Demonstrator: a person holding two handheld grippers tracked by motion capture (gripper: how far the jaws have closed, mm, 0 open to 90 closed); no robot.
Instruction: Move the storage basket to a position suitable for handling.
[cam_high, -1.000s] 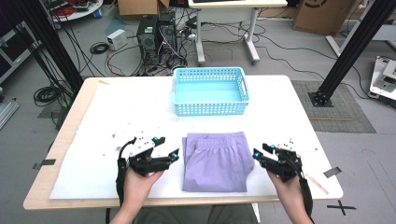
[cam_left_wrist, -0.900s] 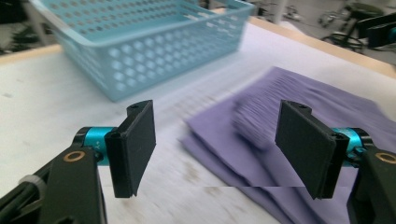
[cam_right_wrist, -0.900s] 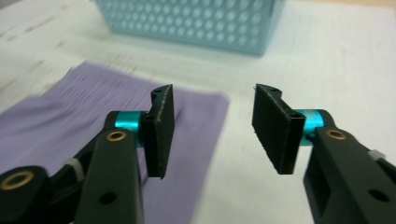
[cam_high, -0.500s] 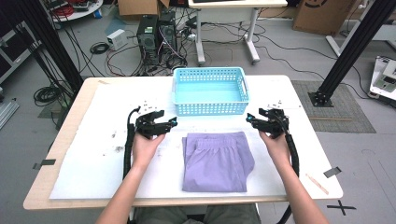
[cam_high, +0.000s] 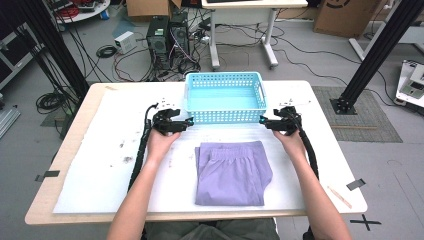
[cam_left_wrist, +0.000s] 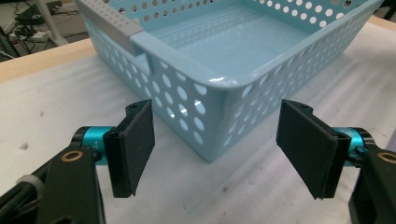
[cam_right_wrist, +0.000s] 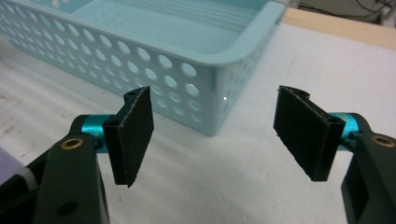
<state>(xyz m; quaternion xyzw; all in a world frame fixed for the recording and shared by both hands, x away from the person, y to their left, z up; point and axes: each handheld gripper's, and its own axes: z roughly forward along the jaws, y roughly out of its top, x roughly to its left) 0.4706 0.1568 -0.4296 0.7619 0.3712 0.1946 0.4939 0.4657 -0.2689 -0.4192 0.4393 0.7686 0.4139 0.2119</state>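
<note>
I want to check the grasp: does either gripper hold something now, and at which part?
Nothing is held. The left gripper and the right gripper are both open, each pointing at a near corner of the basket without touching it.

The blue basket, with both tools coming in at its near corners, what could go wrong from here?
1. Each open tool, left and right, faces a rounded corner of the blue basket, so the pads may slip off when they close.
2. The empty basket looks light; uneven contact from one side could skid or twist it on the white cloth.
3. Pulled toward the person, the basket could ride onto the folded purple garment and rumple it.
</note>
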